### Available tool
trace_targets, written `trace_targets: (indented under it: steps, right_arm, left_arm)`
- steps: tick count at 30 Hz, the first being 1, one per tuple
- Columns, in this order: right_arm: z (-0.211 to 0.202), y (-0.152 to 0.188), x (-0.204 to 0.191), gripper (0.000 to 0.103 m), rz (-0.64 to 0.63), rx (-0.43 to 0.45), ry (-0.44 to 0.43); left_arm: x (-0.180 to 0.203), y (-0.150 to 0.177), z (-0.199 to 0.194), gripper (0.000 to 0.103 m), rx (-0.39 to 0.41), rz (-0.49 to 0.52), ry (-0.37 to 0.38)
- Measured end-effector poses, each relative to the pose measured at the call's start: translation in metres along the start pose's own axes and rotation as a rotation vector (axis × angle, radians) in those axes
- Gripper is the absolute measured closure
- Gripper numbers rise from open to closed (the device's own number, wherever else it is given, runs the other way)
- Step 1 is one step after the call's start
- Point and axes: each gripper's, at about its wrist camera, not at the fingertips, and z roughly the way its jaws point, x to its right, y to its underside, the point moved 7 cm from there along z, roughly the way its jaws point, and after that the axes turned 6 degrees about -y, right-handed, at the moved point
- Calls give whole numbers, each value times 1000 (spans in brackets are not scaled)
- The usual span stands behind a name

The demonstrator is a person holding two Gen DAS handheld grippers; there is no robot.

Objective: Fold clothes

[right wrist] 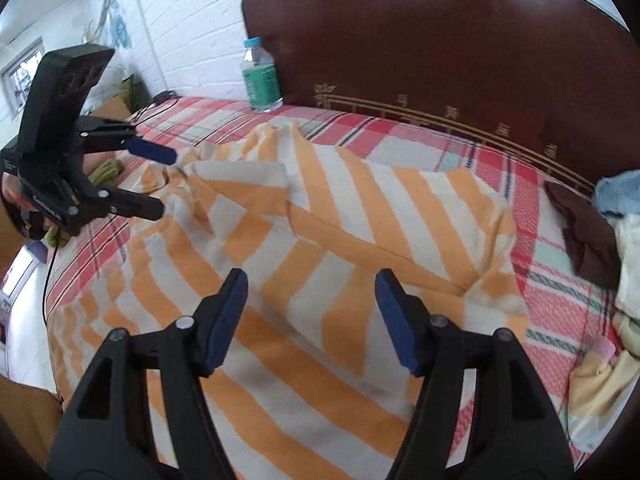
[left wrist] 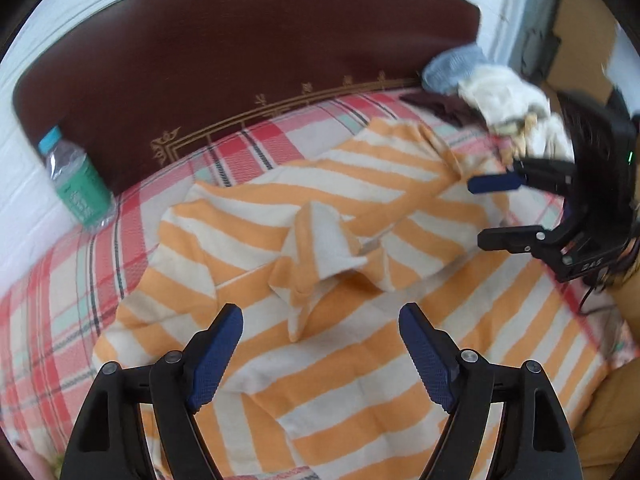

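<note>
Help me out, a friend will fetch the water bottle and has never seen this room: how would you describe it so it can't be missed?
Start at the dark brown headboard of the bed. At its end by the white brick wall, the bottle stands upright on the checked sheet. It is clear plastic with a pale blue cap and green label, the only hard, upright thing among soft cloth.

Bed point(right wrist: 560, 300), red-checked sheet.
Orange-and-white striped cloth point(right wrist: 320, 280) mid-bed; clear plastic bottle point(right wrist: 260, 80) at the headboard edge.
</note>
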Motion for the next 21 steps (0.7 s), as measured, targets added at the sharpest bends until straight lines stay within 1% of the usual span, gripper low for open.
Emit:
trace_targets:
  steps: [2,3,4,5,6,7,8,9,11,12,14,15,17,18,19,20,21]
  right_arm:
    - [16,3,-5,36,-40,-51,11]
    - [24,6,-3,36,-49,-76,33]
    - [31,9,0,38,-53,-102,59]
    - [36,11,4,45,-49,-117,81]
    - [38,12,8,70,-34,-119,90]
    - [36,10,12,83,-6,-104,85]
    - [33,7,17,85,28,-82,76]
    - [27,3,24,88,57,-52,91]
    - [16,-3,42,88,98,-6,175]
    - [14,-4,49,88,110,2,211]
    - [19,2,55,87,136,-38,183]
    - [24,7,56,82,144,-68,162]
    - [25,11,52,76,130,-77,157]
    - [23,10,50,65,137,-78,152]
    - [19,9,48,59,149,-71,150]
    - [14,6,43,59,148,-59,145]
    - [10,4,38,59,142,-46,138]
  left_arm:
    - [9,-1,12,22,-16,54,-52]
    - [12,-1,18,23,-23,70,-64]
    - [15,-2,24,25,-30,83,-63]
    - [16,-1,29,40,-43,90,-64]
    - [16,-1,35,53,-62,93,-65]
    - [15,1,39,78,-86,95,-65]
    - [11,1,41,82,-101,87,-65]
    - [6,2,41,82,-107,70,-65]
    - [-5,2,40,82,-117,29,-62]
    - [-12,3,38,82,-114,10,-70]
    - [-23,8,35,81,-107,-1,-102]
    - [-26,12,34,79,-108,2,-117]
    - [-33,23,30,60,-104,-27,-110]
    - [-37,29,27,55,-102,-47,-102]
    - [-40,35,24,46,-99,-67,-93]
    - [-45,39,18,36,-85,-97,-84]
    - [-52,44,10,32,-62,-136,-73]
